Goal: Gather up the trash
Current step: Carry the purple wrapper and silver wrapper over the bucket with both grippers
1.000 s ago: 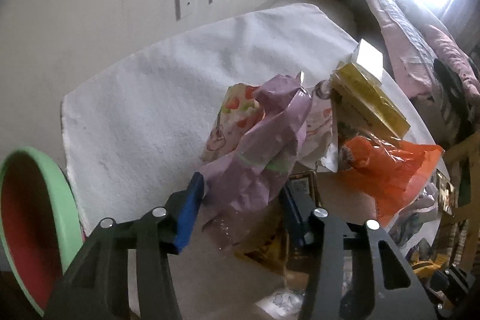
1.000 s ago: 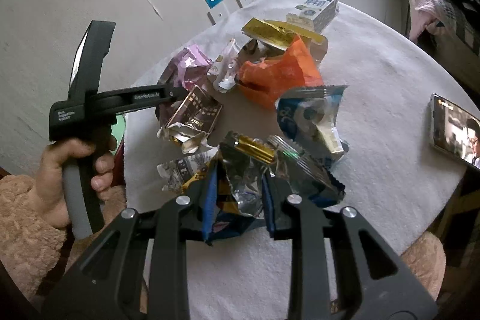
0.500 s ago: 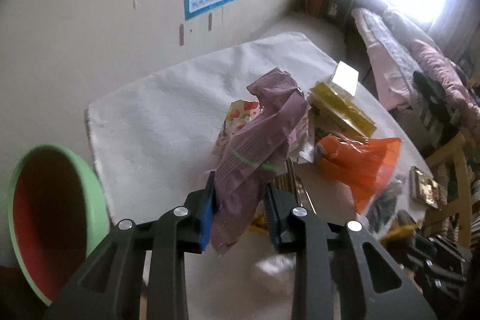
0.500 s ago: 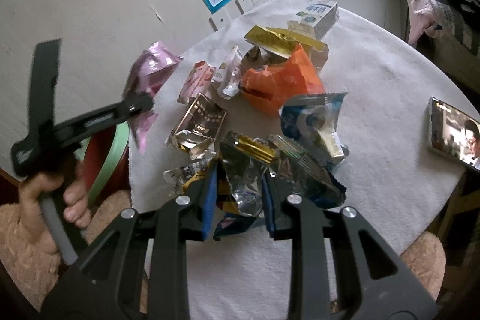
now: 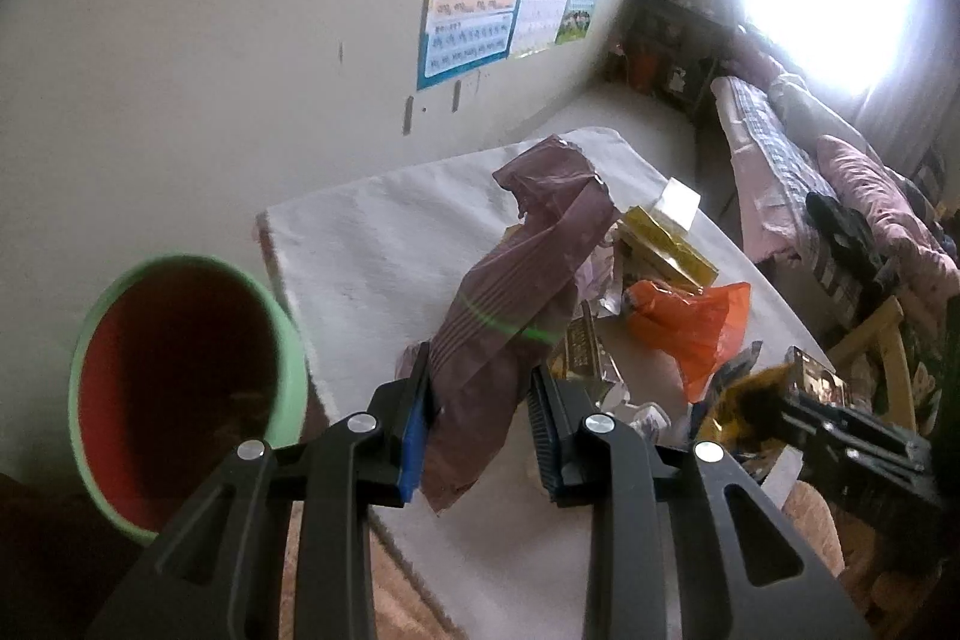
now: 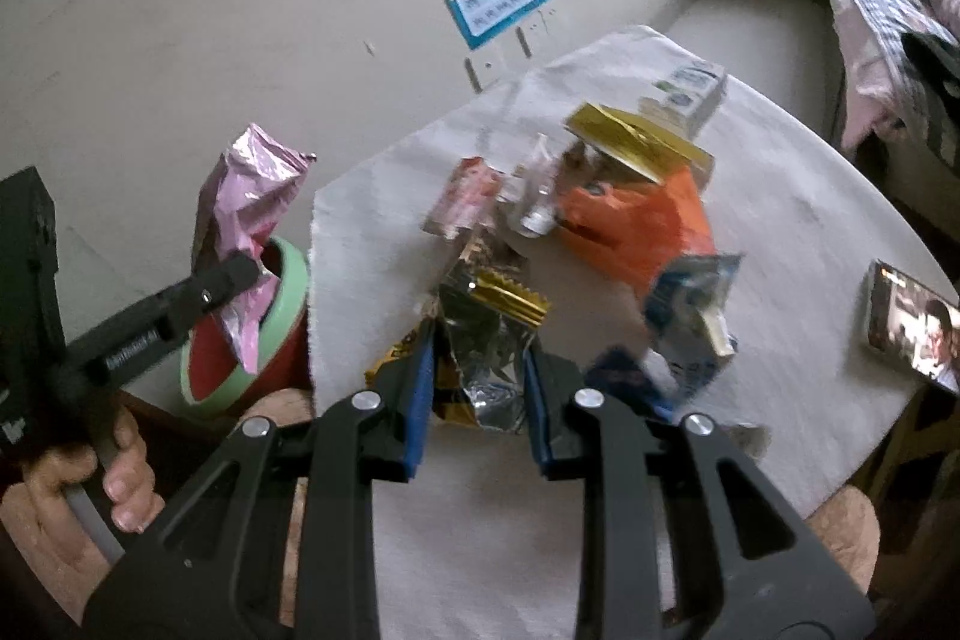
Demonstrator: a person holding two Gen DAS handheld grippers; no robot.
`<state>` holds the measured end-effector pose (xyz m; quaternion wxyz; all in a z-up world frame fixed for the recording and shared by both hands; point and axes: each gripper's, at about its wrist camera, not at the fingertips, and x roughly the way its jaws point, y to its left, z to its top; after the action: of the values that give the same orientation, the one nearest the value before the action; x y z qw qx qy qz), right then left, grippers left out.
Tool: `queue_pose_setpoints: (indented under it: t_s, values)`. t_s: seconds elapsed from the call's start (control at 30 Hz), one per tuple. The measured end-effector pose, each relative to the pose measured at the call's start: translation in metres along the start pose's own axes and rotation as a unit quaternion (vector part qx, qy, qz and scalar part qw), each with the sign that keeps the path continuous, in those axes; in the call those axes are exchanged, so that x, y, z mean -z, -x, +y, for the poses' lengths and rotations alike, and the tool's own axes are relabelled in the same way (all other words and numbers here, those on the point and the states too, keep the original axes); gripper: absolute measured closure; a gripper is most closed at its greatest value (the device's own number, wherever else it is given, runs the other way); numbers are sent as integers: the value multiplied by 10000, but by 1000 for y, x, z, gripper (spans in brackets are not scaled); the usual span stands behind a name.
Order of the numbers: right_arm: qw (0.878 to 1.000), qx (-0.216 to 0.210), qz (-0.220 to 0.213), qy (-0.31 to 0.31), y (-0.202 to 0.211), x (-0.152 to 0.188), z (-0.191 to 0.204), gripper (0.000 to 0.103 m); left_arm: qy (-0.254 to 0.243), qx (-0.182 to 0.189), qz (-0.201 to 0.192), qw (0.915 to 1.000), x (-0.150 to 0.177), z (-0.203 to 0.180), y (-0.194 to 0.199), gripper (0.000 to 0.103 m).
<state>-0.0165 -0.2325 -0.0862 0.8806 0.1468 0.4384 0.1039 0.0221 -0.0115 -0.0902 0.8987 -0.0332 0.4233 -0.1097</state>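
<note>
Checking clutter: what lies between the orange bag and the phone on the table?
In the right wrist view, only bare white tablecloth separates the orange bag and the phone.

Open cloth at the wall side of the counter point(image 5: 384, 244), nothing standing there, so a claw could sweep in along the wall. The middle is jammed: orange bag point(image 6: 636, 226), gold pack point(image 6: 630, 139), white carton point(image 6: 690, 94), loose wrappers packed close. The bin point(image 5: 180, 388) hugs the counter's near corner, mouth open. A phone point(image 6: 909, 325) sits alone at the far right edge, bare cloth around it.
</note>
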Motion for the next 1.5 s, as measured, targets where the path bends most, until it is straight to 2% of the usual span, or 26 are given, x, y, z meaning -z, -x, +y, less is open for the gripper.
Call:
queue_pose_setpoints:
  t_s: [0.7,1.5]
  values:
    - [9985,-120,139,509,-12,-6,61,76,611,-418,-245,9970,9,62,17,75]
    - [9934,-275,440,1027,-38,-4,114,76,1180,-665,-328,9902,20,111,24,75]
